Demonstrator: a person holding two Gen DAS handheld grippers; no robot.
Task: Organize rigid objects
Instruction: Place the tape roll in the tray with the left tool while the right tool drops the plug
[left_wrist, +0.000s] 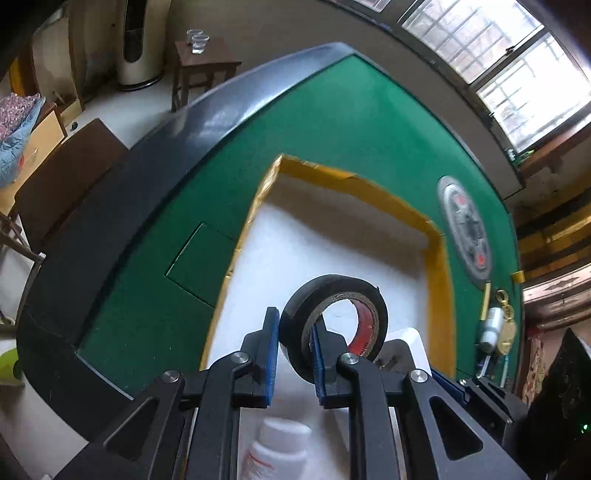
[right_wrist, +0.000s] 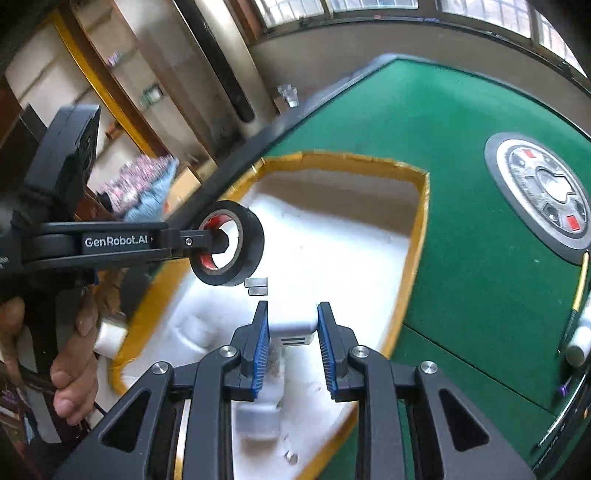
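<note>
My left gripper (left_wrist: 293, 343) is shut on a black tape roll (left_wrist: 334, 291), one pad inside the roll's hole and one outside. It holds the roll above a white foam box (left_wrist: 295, 236) with a yellow taped rim. In the right wrist view, the left gripper (right_wrist: 221, 242) and the tape roll (right_wrist: 231, 243) hang over the box's left side, with a person's hand (right_wrist: 74, 350) on the handle. My right gripper (right_wrist: 291, 332) is shut on a white plug adapter (right_wrist: 293, 326) over the foam box (right_wrist: 332, 236). A white bottle (left_wrist: 277, 443) lies below the left gripper.
The box sits on a green felt table (left_wrist: 332, 122) with a round dial (right_wrist: 543, 195) at its centre. A yellow pen, a small white bottle (left_wrist: 493, 325) and gold pieces lie at the table's right. Small grey parts (right_wrist: 256, 286) and a white block (right_wrist: 258, 417) rest inside the box.
</note>
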